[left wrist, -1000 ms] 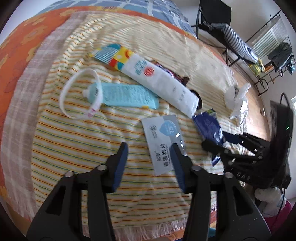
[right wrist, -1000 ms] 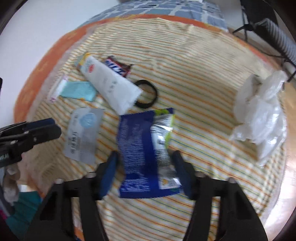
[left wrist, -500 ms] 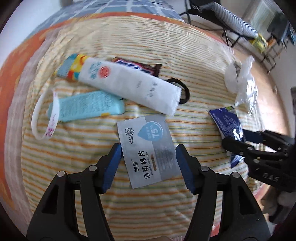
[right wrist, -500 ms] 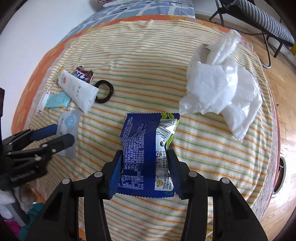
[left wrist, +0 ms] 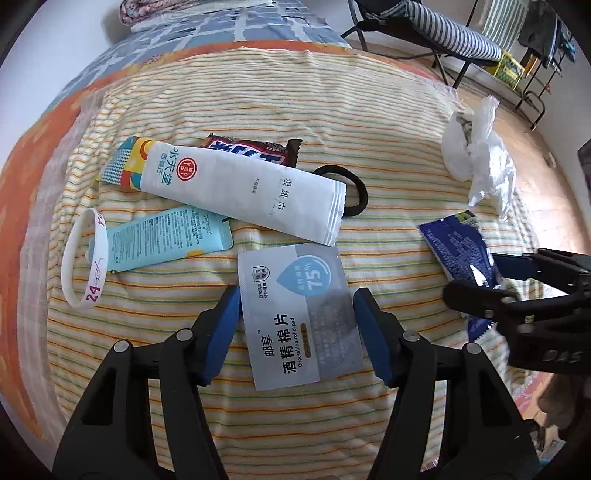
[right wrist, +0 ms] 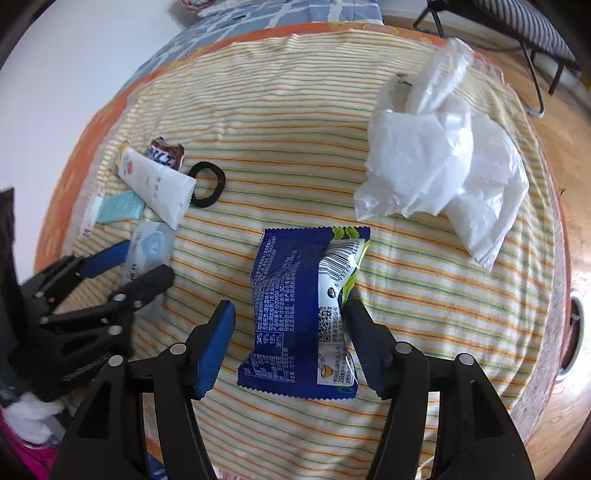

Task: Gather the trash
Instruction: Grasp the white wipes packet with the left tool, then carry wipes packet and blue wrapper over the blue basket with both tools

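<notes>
A grey alcohol pad sachet (left wrist: 299, 310) lies flat on the striped cloth (left wrist: 295, 110). My left gripper (left wrist: 297, 317) is open, with one finger on each side of the sachet. A blue snack wrapper (right wrist: 295, 306) lies flat on the cloth. My right gripper (right wrist: 290, 332) is open around it, the right finger touching its edge. The wrapper also shows in the left wrist view (left wrist: 456, 247), and the sachet in the right wrist view (right wrist: 147, 251). A crumpled white plastic bag (right wrist: 439, 158) lies at the far right.
A long white packet (left wrist: 243, 192), a chocolate bar wrapper (left wrist: 255, 149), a teal tube (left wrist: 166, 236), a white wristband (left wrist: 85, 266) and a black hair tie (left wrist: 351, 192) lie beyond the sachet. The cloth edge is just below the grippers. A folding chair (left wrist: 443, 26) stands behind.
Both grippers have moved closer to their items. The right gripper's jaws have widened around the blue wrapper. The left gripper now straddles the sachet more squarely.
</notes>
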Action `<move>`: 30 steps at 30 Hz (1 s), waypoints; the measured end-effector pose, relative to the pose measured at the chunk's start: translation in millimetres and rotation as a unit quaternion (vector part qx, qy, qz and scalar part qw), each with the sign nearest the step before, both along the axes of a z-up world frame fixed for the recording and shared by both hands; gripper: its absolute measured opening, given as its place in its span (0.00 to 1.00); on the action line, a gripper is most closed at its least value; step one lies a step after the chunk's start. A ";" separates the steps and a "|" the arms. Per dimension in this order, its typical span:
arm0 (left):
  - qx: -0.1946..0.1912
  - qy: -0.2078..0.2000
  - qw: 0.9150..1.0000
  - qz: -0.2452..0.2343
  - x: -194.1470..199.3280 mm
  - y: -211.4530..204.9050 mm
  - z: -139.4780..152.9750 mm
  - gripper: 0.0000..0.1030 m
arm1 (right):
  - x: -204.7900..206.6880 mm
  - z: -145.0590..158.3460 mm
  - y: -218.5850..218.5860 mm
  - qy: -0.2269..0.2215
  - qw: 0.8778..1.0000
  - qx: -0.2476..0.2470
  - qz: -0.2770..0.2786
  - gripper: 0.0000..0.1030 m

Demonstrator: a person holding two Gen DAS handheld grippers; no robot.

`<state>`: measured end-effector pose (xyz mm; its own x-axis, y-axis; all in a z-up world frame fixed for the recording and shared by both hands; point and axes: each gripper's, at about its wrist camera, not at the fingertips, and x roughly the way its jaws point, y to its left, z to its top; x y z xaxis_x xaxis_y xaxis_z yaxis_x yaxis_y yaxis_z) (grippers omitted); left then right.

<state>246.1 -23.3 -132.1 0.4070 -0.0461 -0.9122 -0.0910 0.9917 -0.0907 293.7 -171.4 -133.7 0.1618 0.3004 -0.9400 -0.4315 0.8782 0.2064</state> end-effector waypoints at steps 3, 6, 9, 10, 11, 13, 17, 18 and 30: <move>-0.017 -0.003 1.000 0.003 -4.2 7.8 4.0 0.62 | -2.8 -0.7 8.8 -0.020 0.999 -0.025 0.012 0.59; -0.028 -0.010 1.000 0.005 -9.5 13.3 11.8 0.62 | -5.6 0.4 9.8 -0.036 0.998 -0.040 0.013 0.45; -0.028 -0.022 0.999 -0.001 -17.3 16.6 23.2 0.62 | -9.4 5.4 4.9 -0.043 0.999 -0.031 0.007 0.44; -0.028 -0.023 0.999 -0.003 -22.0 18.2 26.0 0.62 | -11.6 7.6 3.1 -0.046 0.998 -0.030 0.009 0.44; -0.029 -0.024 0.999 -0.004 -25.3 19.1 27.7 0.62 | -13.8 9.4 0.9 -0.049 0.998 -0.031 0.009 0.44; -0.031 -0.025 0.999 -0.009 -32.7 20.4 32.2 0.62 | -19.2 14.9 -4.3 -0.056 0.998 -0.029 0.007 0.43; -0.030 -0.035 0.999 -0.016 -50.7 24.2 43.9 0.62 | -33.4 28.3 -10.2 -0.060 0.998 -0.014 0.006 0.43; -0.031 -0.038 0.999 -0.017 -55.5 25.5 47.4 0.62 | -37.9 32.2 -10.1 -0.064 0.998 -0.015 0.010 0.42; -0.027 -0.064 0.997 -0.025 -109.7 42.1 77.4 0.62 | -92.1 63.1 12.3 -0.098 0.994 0.001 0.038 0.39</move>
